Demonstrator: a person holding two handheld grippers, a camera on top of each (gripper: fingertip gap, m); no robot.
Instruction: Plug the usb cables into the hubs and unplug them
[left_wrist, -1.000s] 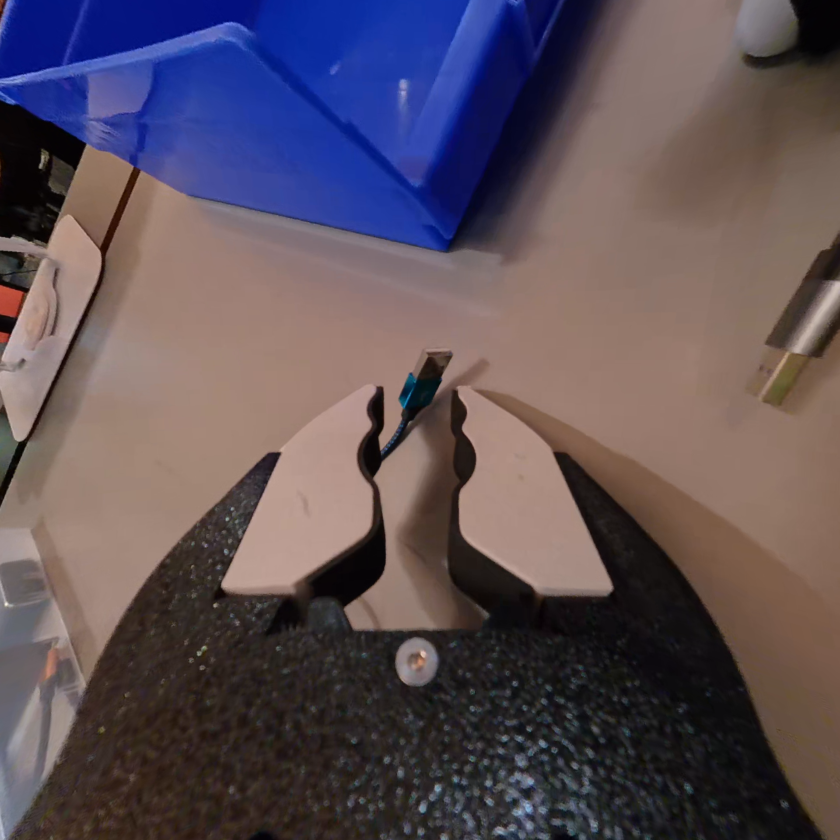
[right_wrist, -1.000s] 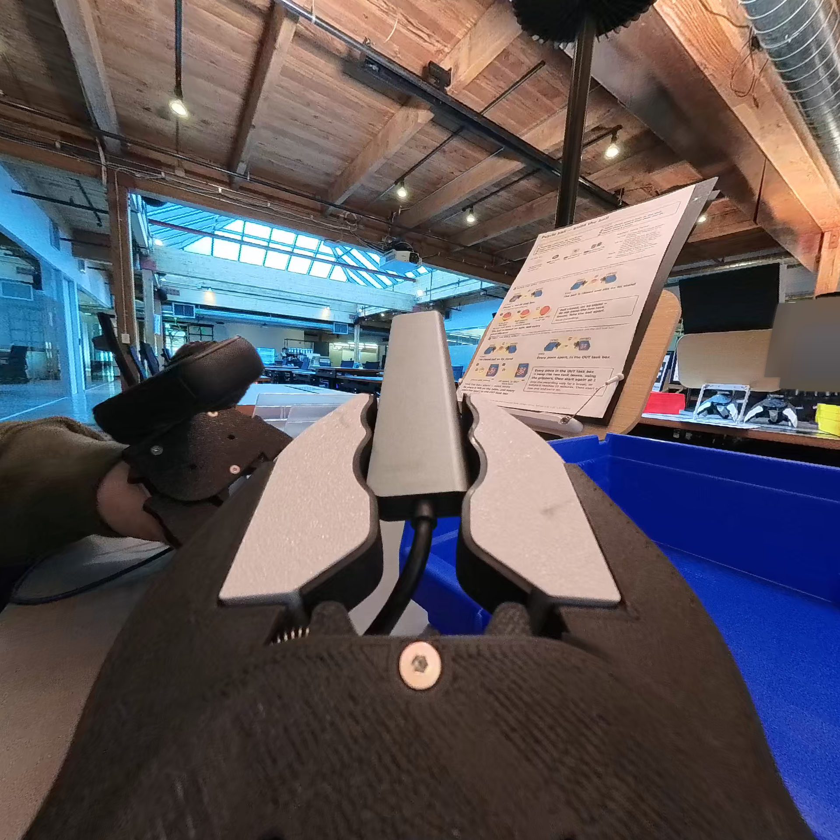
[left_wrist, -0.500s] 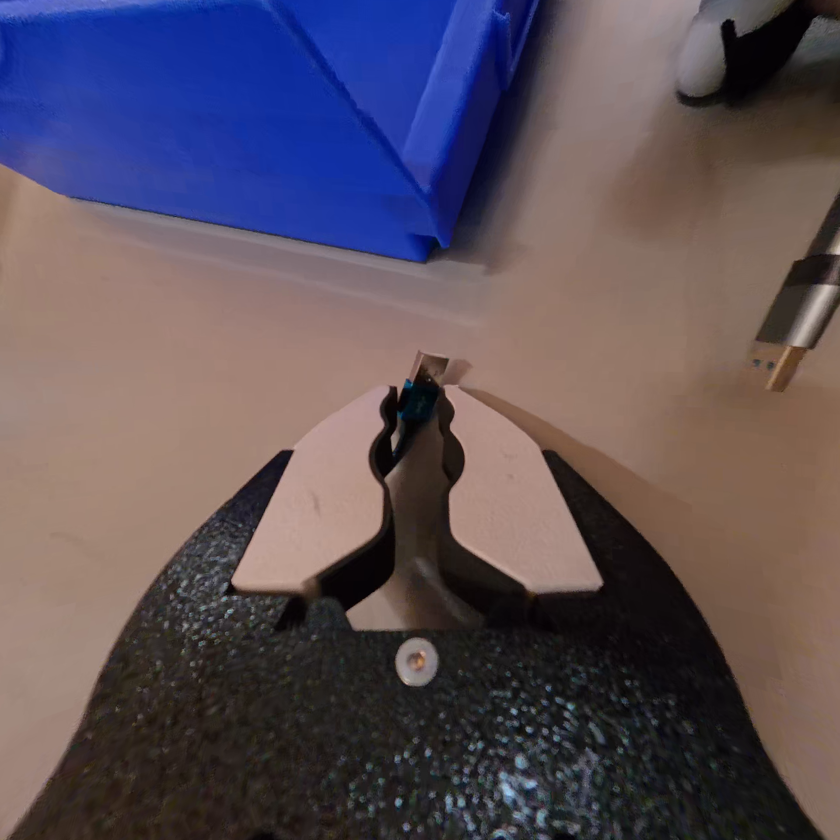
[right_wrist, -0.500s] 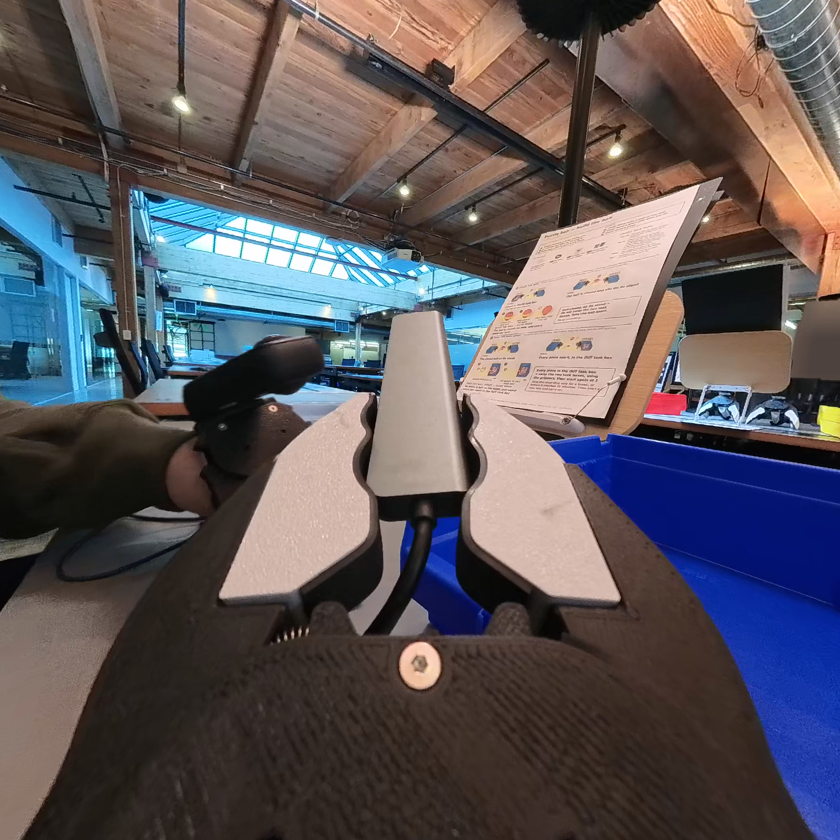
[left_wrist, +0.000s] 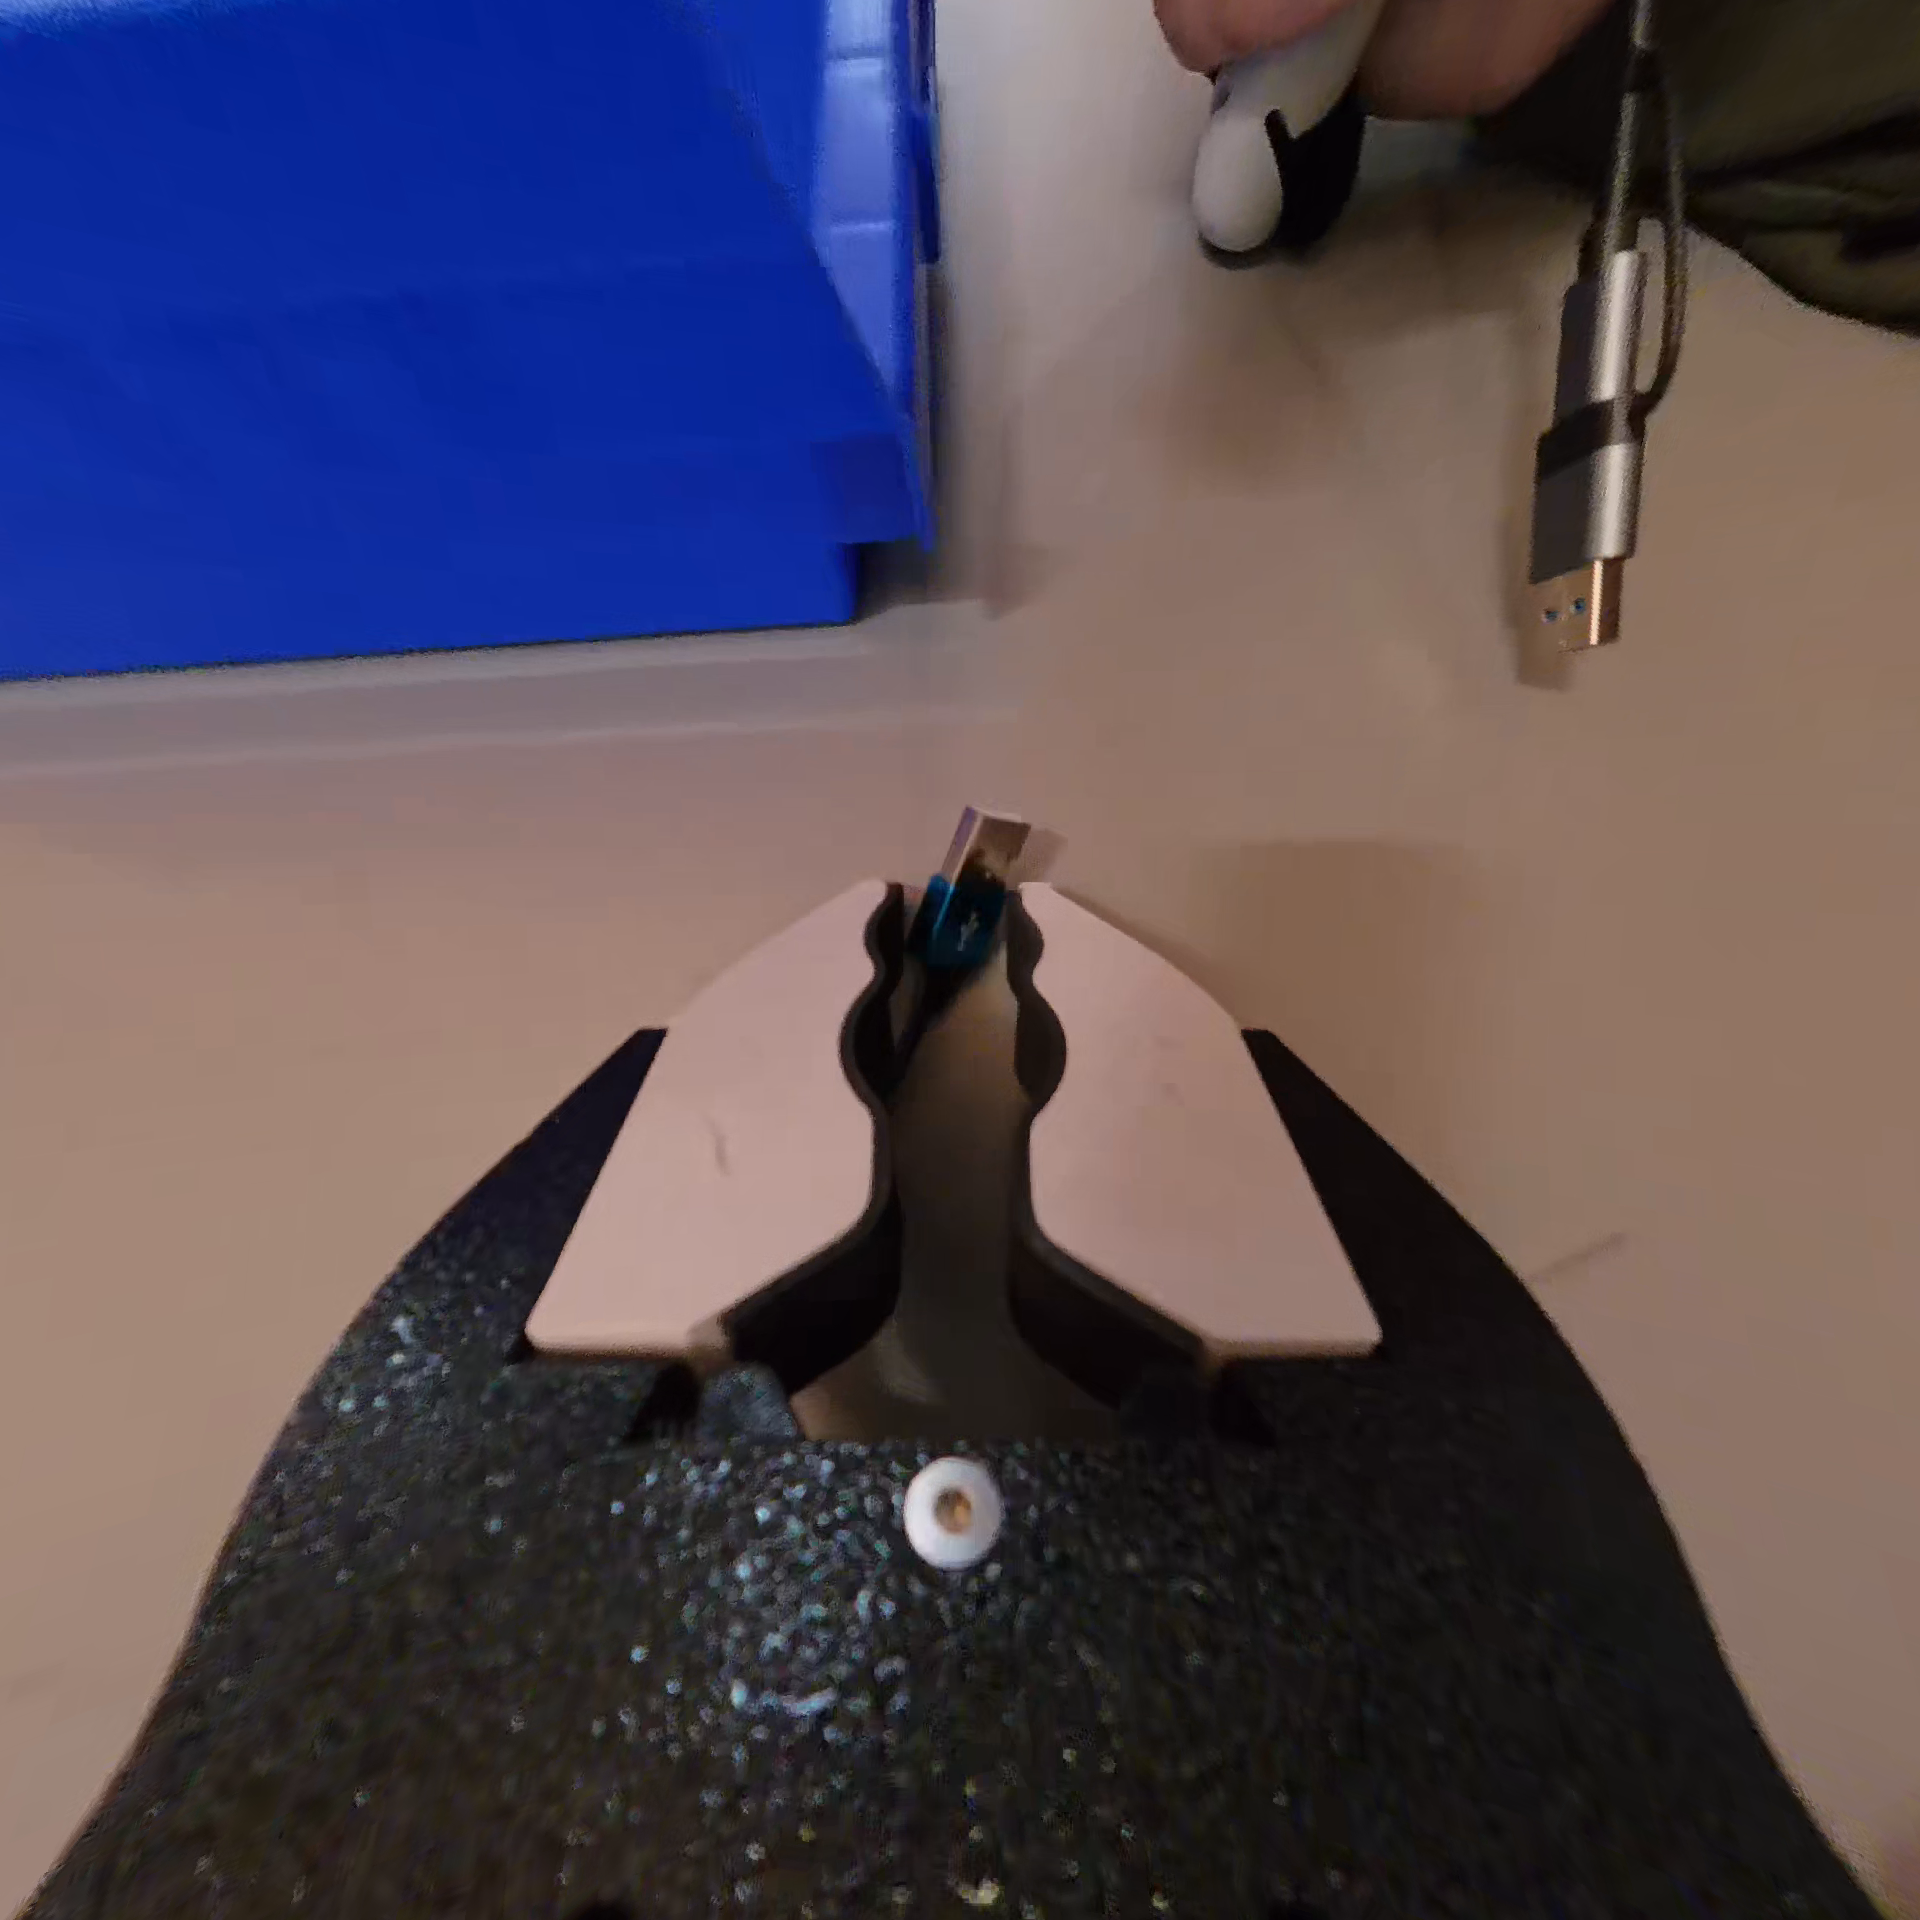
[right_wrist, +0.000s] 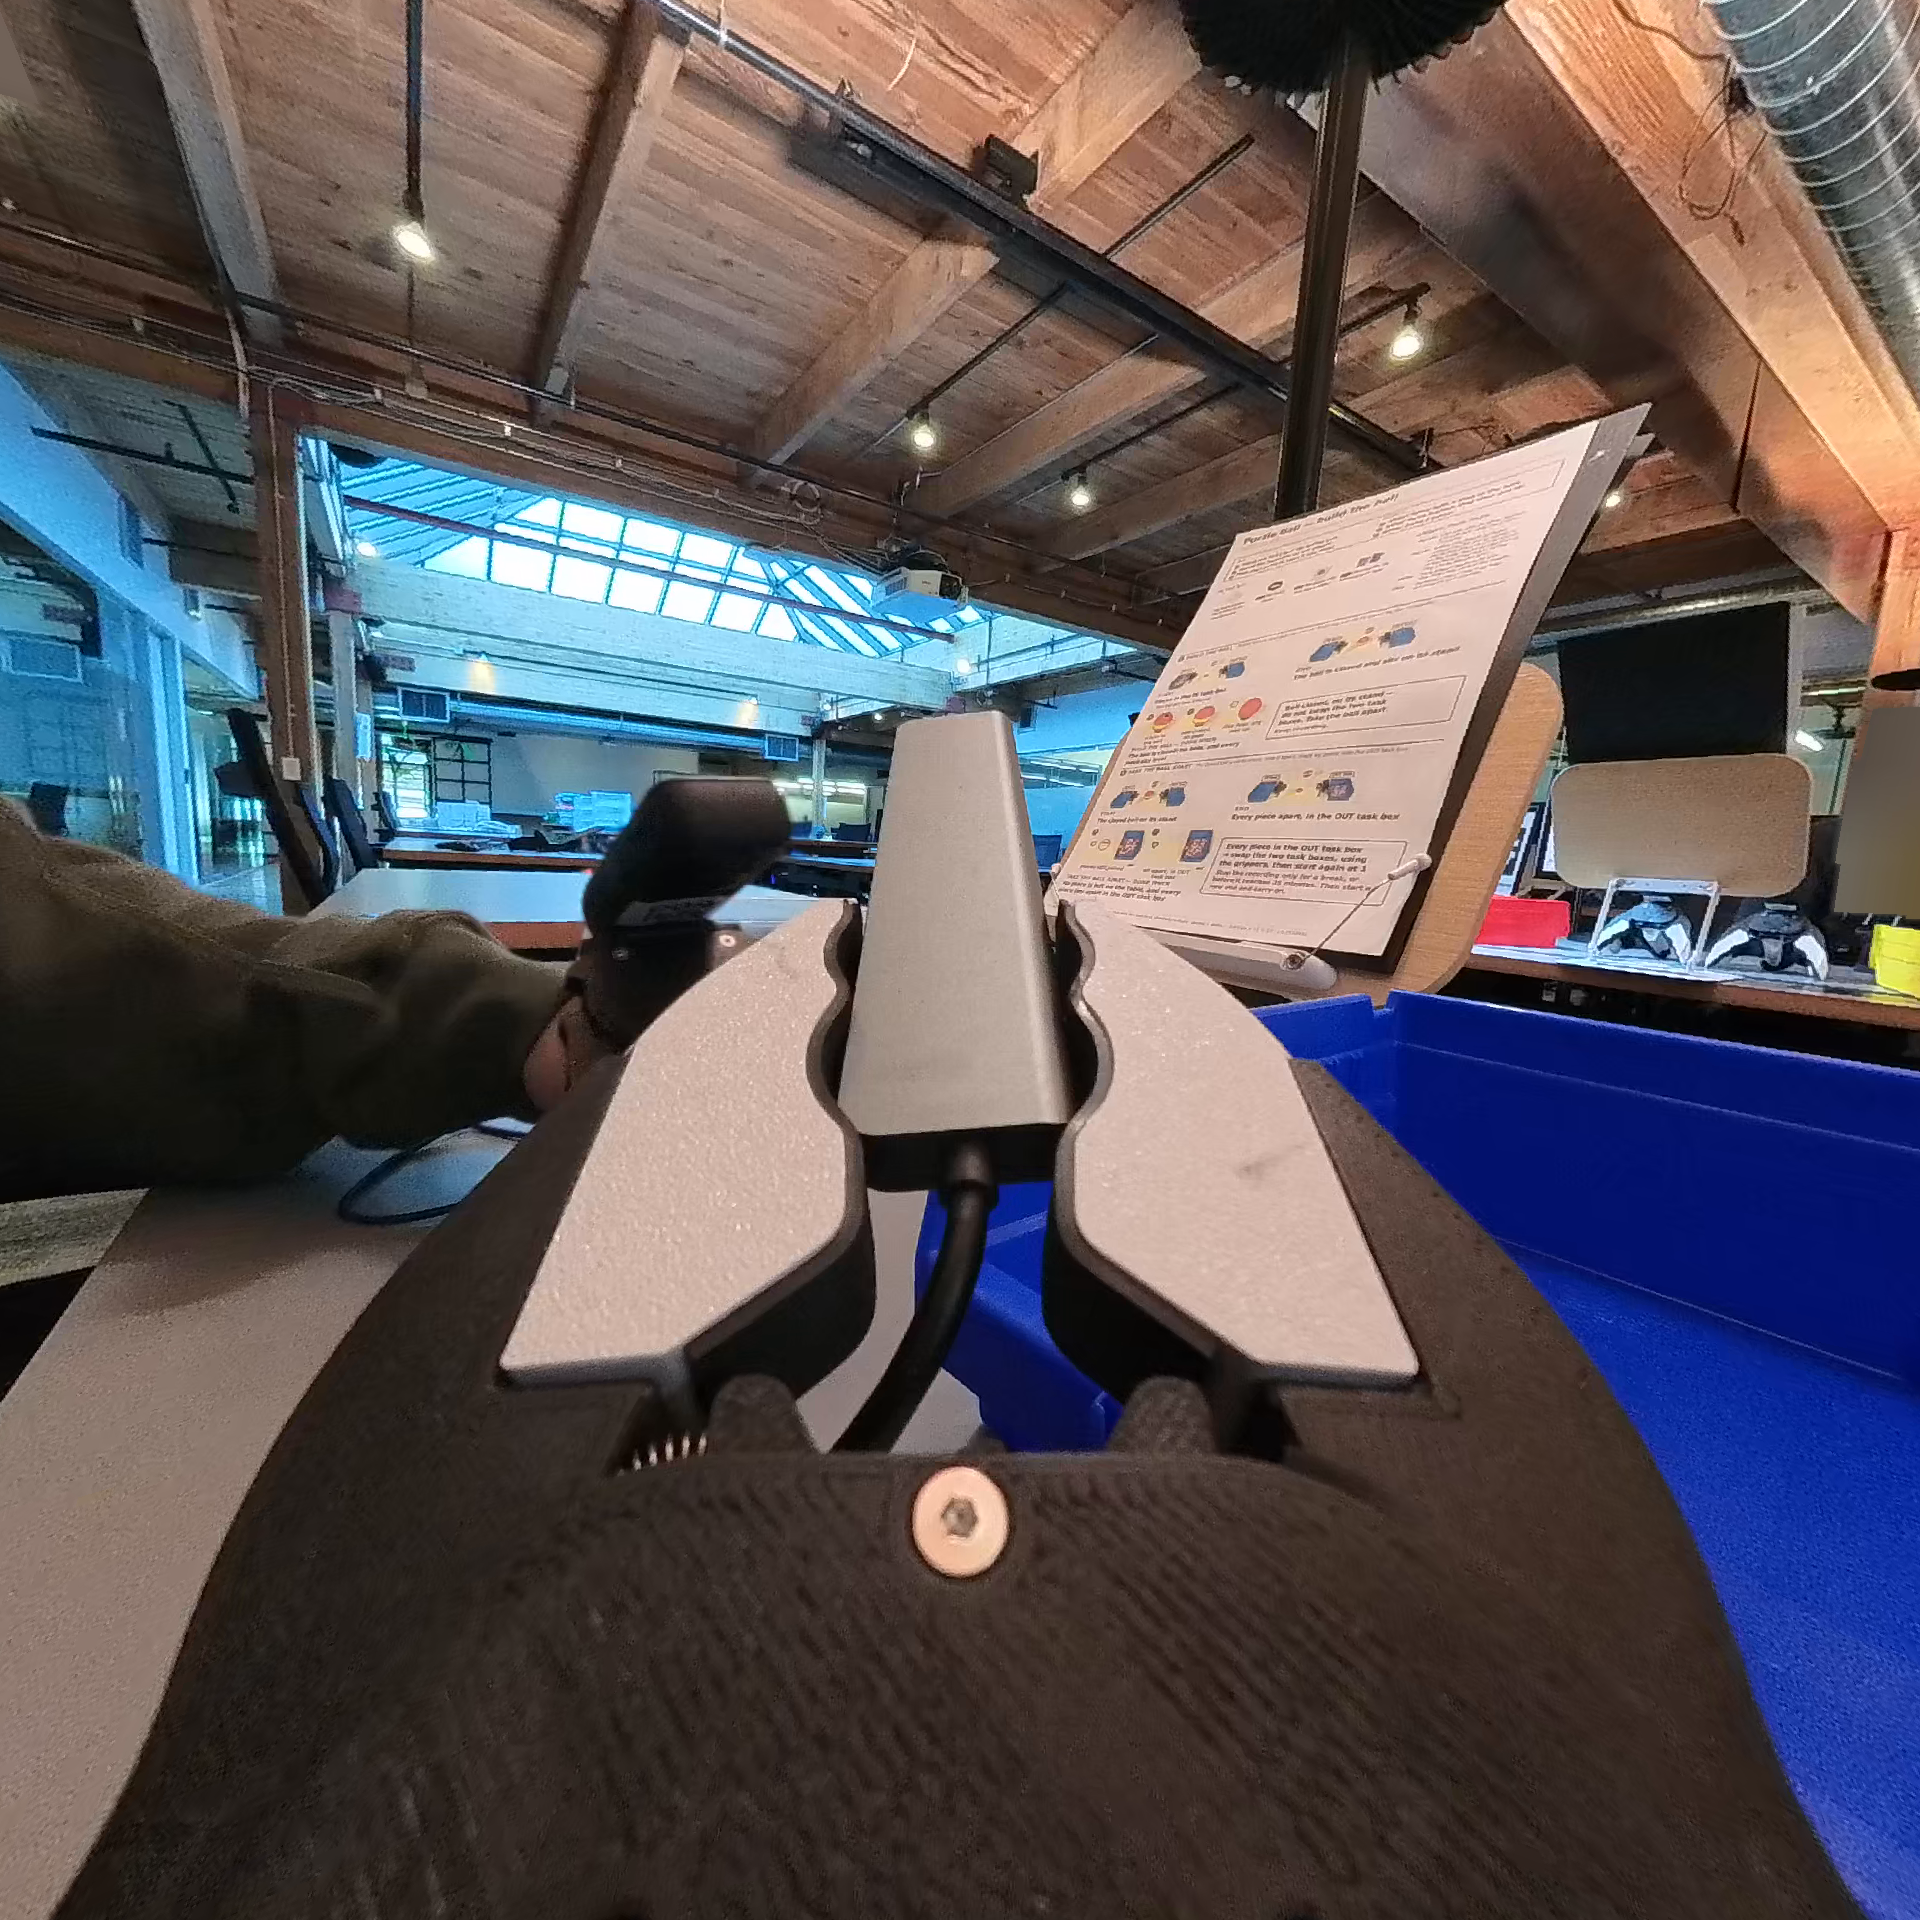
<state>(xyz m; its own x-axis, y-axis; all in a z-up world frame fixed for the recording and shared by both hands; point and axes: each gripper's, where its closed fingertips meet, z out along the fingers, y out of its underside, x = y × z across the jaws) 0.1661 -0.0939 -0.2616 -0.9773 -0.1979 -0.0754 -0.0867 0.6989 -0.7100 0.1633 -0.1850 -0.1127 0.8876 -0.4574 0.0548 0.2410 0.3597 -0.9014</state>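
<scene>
Left tool (left_wrist: 961, 904) newly clamping blue plug (left_wrist: 956, 925), cable hidden

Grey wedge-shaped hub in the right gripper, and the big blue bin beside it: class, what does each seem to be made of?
Grey wedge-shaped hub: probably metal, perhaps anodised aluminium; matte, smooth, with crisp folded edges and a soft sheen. Painted plastic is possible. The right gripper is clamped on it.
Big blue bin: moulded plastic; uniform saturated colour, slightly glossy walls, thick rounded rim.
</scene>
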